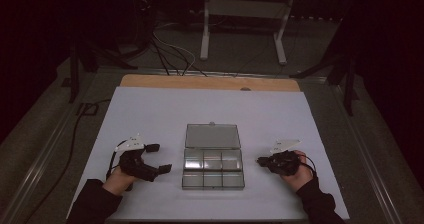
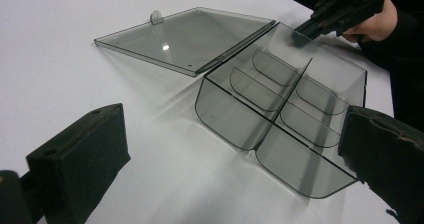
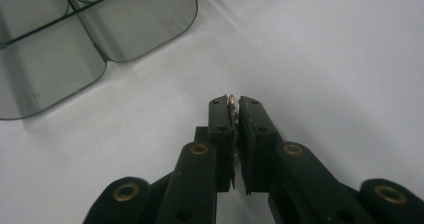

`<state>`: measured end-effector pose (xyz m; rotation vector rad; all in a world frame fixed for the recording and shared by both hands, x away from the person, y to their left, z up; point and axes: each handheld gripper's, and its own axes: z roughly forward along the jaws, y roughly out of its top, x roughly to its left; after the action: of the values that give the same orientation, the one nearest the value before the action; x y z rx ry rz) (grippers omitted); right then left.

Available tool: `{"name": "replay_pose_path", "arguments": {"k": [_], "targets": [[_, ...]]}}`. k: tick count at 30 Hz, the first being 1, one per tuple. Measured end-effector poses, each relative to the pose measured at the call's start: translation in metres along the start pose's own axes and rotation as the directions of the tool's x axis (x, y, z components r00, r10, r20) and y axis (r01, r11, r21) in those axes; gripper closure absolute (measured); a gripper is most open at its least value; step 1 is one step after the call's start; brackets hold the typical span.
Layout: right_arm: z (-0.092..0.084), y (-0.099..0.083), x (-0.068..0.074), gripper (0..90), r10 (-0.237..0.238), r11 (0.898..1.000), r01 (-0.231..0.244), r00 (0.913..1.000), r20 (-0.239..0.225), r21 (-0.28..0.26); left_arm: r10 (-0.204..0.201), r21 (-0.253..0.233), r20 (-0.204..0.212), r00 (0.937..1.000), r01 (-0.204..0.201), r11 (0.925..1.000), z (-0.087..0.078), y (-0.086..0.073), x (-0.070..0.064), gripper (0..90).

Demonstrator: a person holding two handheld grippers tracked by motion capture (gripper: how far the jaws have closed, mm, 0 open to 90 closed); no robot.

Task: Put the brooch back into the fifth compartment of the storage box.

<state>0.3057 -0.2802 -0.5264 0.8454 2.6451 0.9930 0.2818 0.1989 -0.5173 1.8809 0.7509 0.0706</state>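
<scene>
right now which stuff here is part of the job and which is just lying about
In the job:
- clear compartment box, lid open flat behind it
- right gripper, shut on a small metallic piece, too small to identify
- left gripper, open beside the box

Just lying about:
- white table cover
- cables and white frame on the floor behind

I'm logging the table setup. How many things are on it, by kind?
Clear plastic box, lid open: 1
Small metal piece pinched in the right gripper: 1, too small to identify
Grippers, counting the left gripper: 2
Total: 4
</scene>
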Motion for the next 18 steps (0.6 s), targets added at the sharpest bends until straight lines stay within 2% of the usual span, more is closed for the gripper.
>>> {"name": "replay_pose_path", "arguments": {"k": [6,18], "targets": [[-0.004,0.002,-0.001,85.1,0.048,0.999,-0.048,0.9989,-0.004,-0.020,0.004,-0.001,0.002,1.0000,-0.004,1.0000,0.000,0.000,0.000,0.9],[-0.014,0.001,-0.005,85.2,0.094,0.995,-0.094,0.9955,0.011,-0.036,0.005,-0.003,0.003,1.0000,-0.005,1.0000,0.001,0.000,0.000,0.9]]}}
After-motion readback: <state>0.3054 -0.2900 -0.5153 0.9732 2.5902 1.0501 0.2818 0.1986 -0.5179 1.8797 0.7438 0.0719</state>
